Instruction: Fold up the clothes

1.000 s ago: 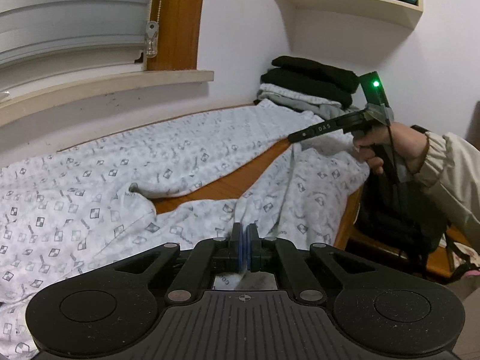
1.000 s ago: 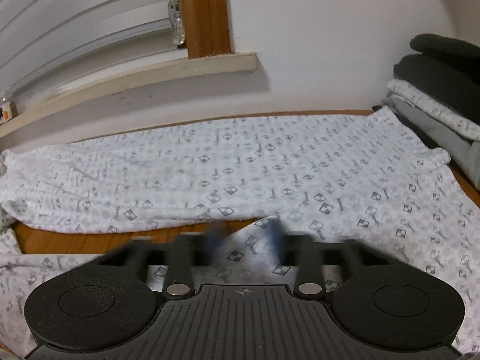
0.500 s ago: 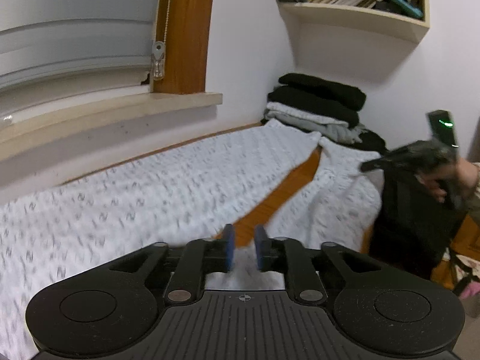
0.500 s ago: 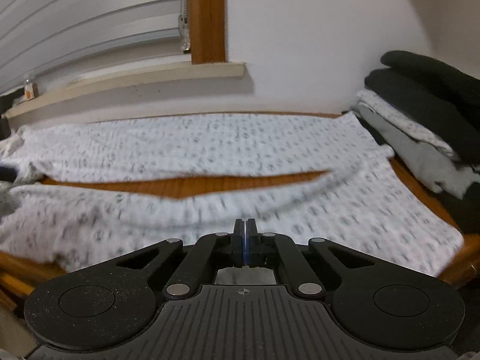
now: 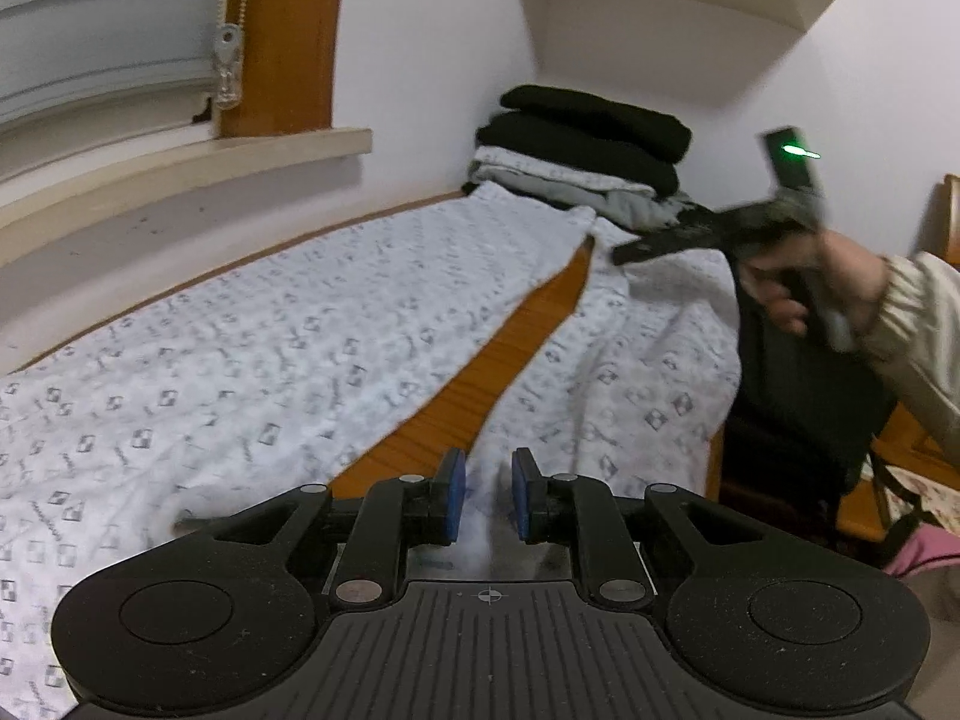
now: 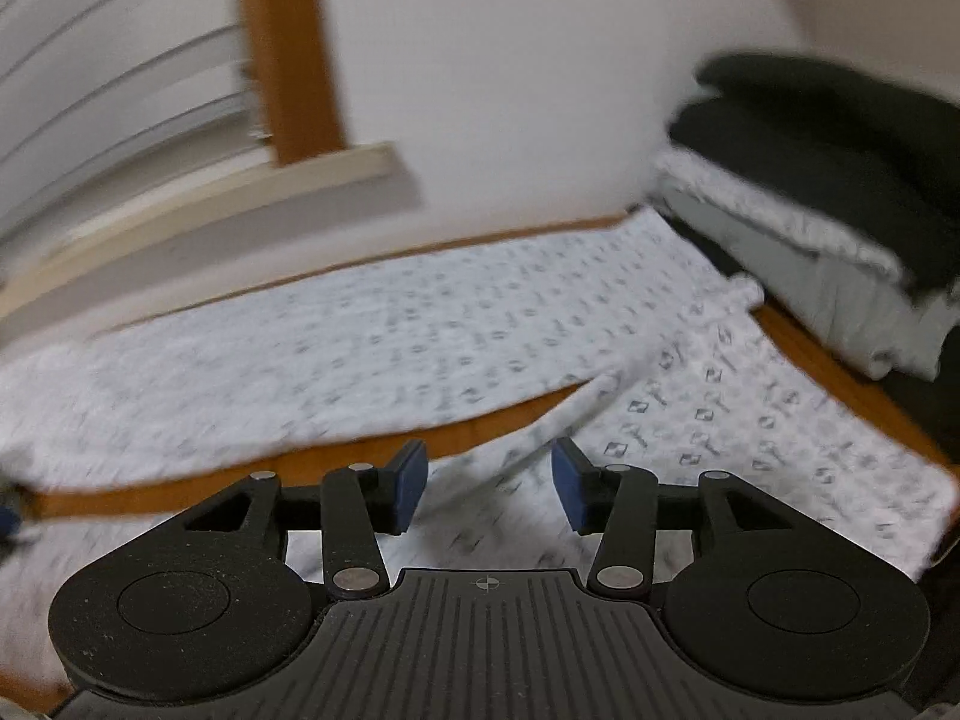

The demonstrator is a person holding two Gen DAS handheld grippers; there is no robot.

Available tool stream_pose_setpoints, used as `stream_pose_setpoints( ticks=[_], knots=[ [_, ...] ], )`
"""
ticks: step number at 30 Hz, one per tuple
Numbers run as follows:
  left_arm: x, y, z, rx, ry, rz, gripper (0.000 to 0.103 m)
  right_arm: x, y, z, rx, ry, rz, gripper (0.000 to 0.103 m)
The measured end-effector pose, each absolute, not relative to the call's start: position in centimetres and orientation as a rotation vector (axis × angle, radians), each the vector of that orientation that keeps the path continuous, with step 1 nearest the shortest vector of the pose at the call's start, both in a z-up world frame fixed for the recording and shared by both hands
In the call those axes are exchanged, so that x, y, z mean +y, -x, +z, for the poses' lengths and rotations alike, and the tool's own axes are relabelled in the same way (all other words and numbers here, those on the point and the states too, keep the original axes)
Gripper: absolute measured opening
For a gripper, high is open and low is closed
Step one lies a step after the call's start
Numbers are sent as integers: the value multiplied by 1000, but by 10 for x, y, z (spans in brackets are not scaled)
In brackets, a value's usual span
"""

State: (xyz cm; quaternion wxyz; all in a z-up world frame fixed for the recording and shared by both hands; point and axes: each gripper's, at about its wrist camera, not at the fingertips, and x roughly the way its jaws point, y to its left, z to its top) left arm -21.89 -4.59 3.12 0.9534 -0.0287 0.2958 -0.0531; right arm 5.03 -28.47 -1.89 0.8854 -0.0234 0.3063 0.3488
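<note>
White patterned trousers [image 5: 270,360] lie spread flat on the wooden table [image 5: 480,372], their two legs parted by a bare strip of wood. My left gripper [image 5: 486,501] is open, low over the near leg, with white cloth showing blurred in the gap between its blue pads. In the right wrist view my right gripper [image 6: 489,489] stands open just above the same trousers [image 6: 420,348], holding nothing. A person's hand [image 5: 840,288] carries that right gripper [image 5: 654,246], blurred, over the far end of the near leg.
A stack of folded clothes [image 5: 588,138], black on top and grey and white below, sits at the table's far end by the wall [image 6: 840,180]. A windowsill [image 5: 180,174] runs along the back. A black bag [image 5: 798,408] stands beyond the table's right edge.
The left gripper, shut on the cloth a second ago, has opened and let it go. The right gripper was shut half a second ago and is now open, swung toward the folded stack.
</note>
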Motion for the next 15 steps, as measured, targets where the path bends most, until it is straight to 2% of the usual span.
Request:
stream_pose_setpoints(
  ticks=[3, 4, 5, 7, 15],
  knots=[
    [-47, 220, 28, 603, 63, -119, 18, -280, -66, -29, 645, 40, 675, 46],
    [-47, 220, 28, 603, 66, -121, 18, -280, -69, -32, 644, 37, 670, 39],
    [-47, 221, 27, 602, 69, -123, 18, -281, -71, -35, 643, 33, 665, 30],
    [-47, 222, 26, 600, 75, -127, 18, -288, -74, -39, 638, -6, 709, 2],
    [-48, 227, 26, 585, 91, -143, 18, -333, -46, -16, 545, 16, 749, 1]
  ],
)
